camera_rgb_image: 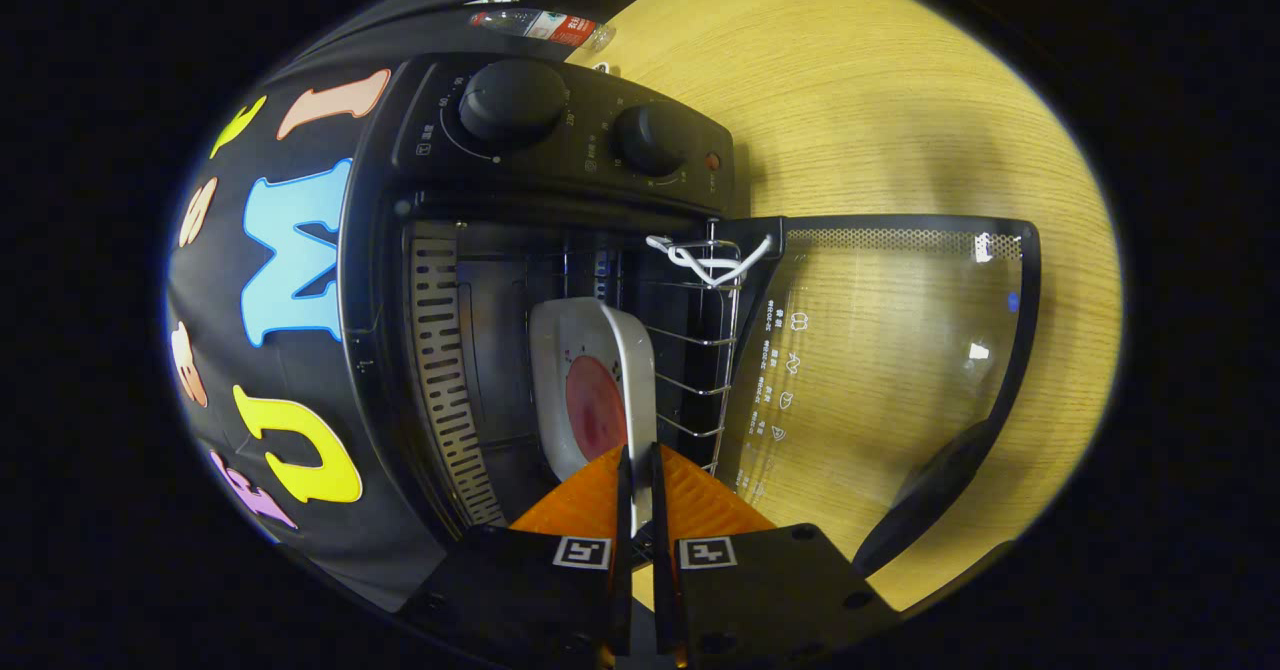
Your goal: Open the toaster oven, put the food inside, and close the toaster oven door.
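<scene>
Fingers of the gripper (640, 475) stand almost pressed together, pinching the near rim of a white plate (590, 370) that passes edge-on through the narrow gap between them. The plate carries a round reddish piece of food (594, 408) on its face, and from the fingers it runs straight ahead into the cavity of the toaster oven (560, 250), so its long axis follows the line of the fingers. The whole view is rolled on its side: the plate's underside lies toward the wire rack (700, 350), and whether it already rests on the rack cannot be told. Beyond the rack, the glass door (900, 350) hangs fully open, its dark handle (935, 495) curving back near the gripper. Two control knobs (512, 100) sit on the panel past the cavity, and a plastic bottle (540, 23) lies farther off on the wooden table (900, 100). By these signs the food is largely inside; release likely comes next, then a straight pull back along the plate's axis, and the door handle lies close for closing.
</scene>
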Tool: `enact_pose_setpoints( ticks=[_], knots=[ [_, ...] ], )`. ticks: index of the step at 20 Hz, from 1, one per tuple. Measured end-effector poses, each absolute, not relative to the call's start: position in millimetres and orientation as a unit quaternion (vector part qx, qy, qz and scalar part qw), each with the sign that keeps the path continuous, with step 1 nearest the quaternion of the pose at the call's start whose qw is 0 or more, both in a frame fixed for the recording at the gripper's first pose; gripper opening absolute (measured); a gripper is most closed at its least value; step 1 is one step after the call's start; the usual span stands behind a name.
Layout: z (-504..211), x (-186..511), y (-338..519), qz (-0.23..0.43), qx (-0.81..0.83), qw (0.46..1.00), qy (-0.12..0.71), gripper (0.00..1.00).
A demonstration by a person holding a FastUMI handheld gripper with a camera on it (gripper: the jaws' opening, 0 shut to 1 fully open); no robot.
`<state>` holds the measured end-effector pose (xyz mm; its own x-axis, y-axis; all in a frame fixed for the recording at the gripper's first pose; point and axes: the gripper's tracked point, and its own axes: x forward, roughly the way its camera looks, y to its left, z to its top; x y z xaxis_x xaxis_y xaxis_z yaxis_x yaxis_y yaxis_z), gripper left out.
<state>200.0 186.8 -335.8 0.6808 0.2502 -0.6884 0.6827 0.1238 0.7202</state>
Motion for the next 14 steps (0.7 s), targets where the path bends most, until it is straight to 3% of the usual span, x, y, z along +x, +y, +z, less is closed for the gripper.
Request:
enact_pose_setpoints(
  ticks=[2, 3, 5, 8, 14],
  knots=[
    [-329, 201, 188, -0.148, 0.647, 0.657, 0.357, 0.2],
    [-325, 201, 188, -0.14, 0.647, 0.66, 0.355, 0.42],
    [-315, 201, 189, -0.122, 0.644, 0.67, 0.348, 0.69],
    [-309, 188, 190, -0.099, 0.614, 0.693, 0.365, 0.98],
    [-289, 152, 188, -0.043, 0.537, 0.747, 0.389, 0.98]
  ],
)
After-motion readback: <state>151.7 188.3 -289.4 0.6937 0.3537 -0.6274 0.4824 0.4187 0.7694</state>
